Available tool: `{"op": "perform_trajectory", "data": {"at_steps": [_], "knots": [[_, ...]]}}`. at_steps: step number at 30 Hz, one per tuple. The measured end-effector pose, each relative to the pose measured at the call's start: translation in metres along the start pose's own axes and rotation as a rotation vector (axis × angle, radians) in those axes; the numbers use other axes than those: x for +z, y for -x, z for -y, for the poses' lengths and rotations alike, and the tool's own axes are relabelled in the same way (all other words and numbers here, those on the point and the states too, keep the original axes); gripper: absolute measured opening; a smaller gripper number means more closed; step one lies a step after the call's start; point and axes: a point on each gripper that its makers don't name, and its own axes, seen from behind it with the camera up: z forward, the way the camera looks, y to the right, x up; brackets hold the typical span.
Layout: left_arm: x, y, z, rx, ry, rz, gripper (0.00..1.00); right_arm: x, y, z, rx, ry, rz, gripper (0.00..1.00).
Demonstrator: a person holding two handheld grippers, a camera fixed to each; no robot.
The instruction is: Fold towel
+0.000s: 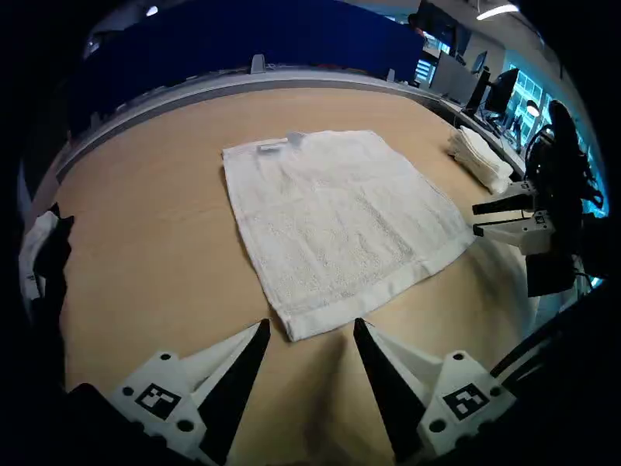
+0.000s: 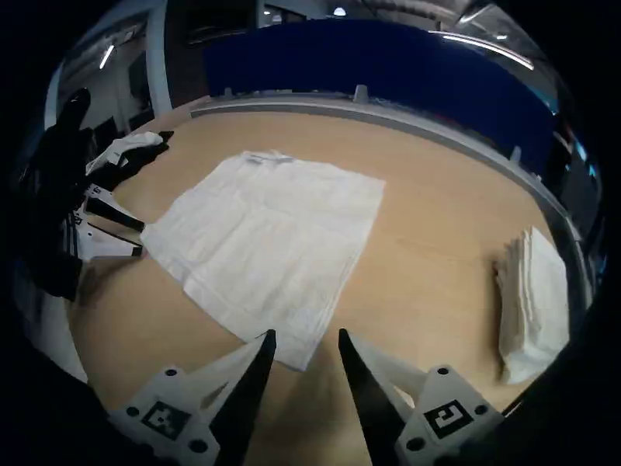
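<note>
A white towel (image 1: 334, 217) lies spread flat on the wooden table (image 1: 155, 233), one corner pointing at my left gripper (image 1: 310, 328). That gripper is open, its fingertips just short of the corner. In the right gripper view the same towel (image 2: 264, 241) has its near corner right in front of my right gripper (image 2: 304, 335), which is also open with nothing between its fingers. The right gripper (image 1: 487, 219) appears at the towel's right corner in the left gripper view. The left gripper (image 2: 116, 233) appears at the towel's left corner in the right gripper view.
A stack of folded white towels (image 2: 536, 303) sits at the right side of the table, also seen as a stack (image 1: 481, 155) far right. Black and white cloth (image 2: 128, 151) lies at the table's left edge. A blue partition (image 2: 372, 62) backs the table.
</note>
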Motion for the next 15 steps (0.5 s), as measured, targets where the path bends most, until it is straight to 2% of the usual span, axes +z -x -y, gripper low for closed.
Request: {"op": "perform_trajectory", "data": {"at_steps": [2, 6, 10, 14, 15], "knots": [[0.001, 0.001, 0.000, -0.001, -0.002, 0.005, 0.77, 0.001, 0.004, 0.001, 0.000, 0.000, 0.009, 0.52], [0.003, 0.001, -0.001, -0.001, -0.005, 0.010, 0.75, 0.003, 0.013, 0.002, 0.007, -0.001, 0.029, 0.50], [0.004, 0.001, 0.001, 0.000, -0.015, 0.014, 0.68, 0.004, 0.018, 0.004, 0.018, -0.010, 0.041, 0.46], [0.004, 0.002, 0.007, -0.006, -0.033, 0.018, 0.52, 0.006, 0.018, 0.005, 0.027, -0.015, 0.042, 0.42], [0.004, 0.002, 0.008, -0.006, -0.037, 0.019, 0.51, 0.007, 0.019, 0.005, 0.027, -0.016, 0.043, 0.42]]}}
